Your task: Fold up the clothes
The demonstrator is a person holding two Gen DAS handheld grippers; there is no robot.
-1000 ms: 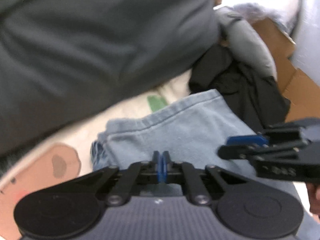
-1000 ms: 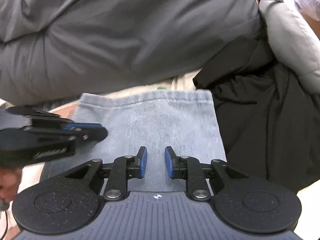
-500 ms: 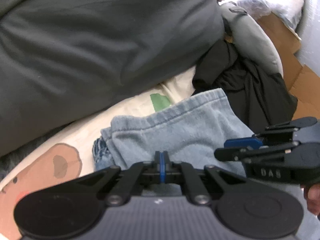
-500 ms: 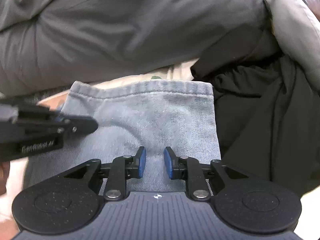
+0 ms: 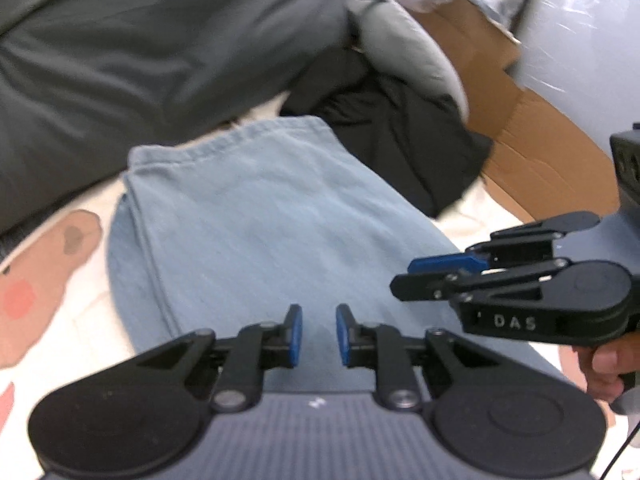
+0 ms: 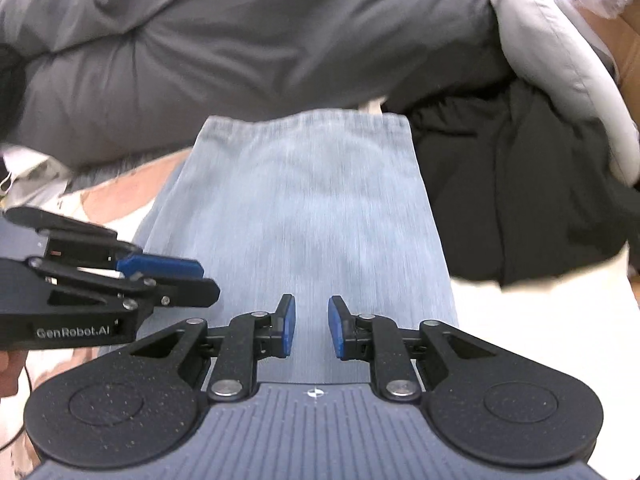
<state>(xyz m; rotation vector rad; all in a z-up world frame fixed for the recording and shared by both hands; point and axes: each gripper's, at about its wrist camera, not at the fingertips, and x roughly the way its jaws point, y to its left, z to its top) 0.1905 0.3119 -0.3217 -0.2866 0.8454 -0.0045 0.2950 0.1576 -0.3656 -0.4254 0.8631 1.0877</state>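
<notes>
– What does your left wrist view show?
– Your left gripper (image 5: 317, 334) is opening its fingers, nothing between them, above folded blue jeans (image 5: 256, 232) on the bed sheet (image 5: 80, 320).
– And the right view?
– Your right gripper (image 6: 311, 330) is released and empty over the jeans (image 6: 312, 208), beside black clothing (image 6: 520, 184).

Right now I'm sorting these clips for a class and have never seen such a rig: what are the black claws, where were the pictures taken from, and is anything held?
A person holds one hand-held gripper in each hand; each carries a camera looking along its two blue-padded fingers. The left camera shows the left hand-held gripper, its jaws opening with nothing between them, with the other entering from the right. The right camera shows the right hand-held gripper, open and empty. Beneath both lie folded light-blue jeans on a printed sheet, beside a black garment and a grey duvet.
</notes>
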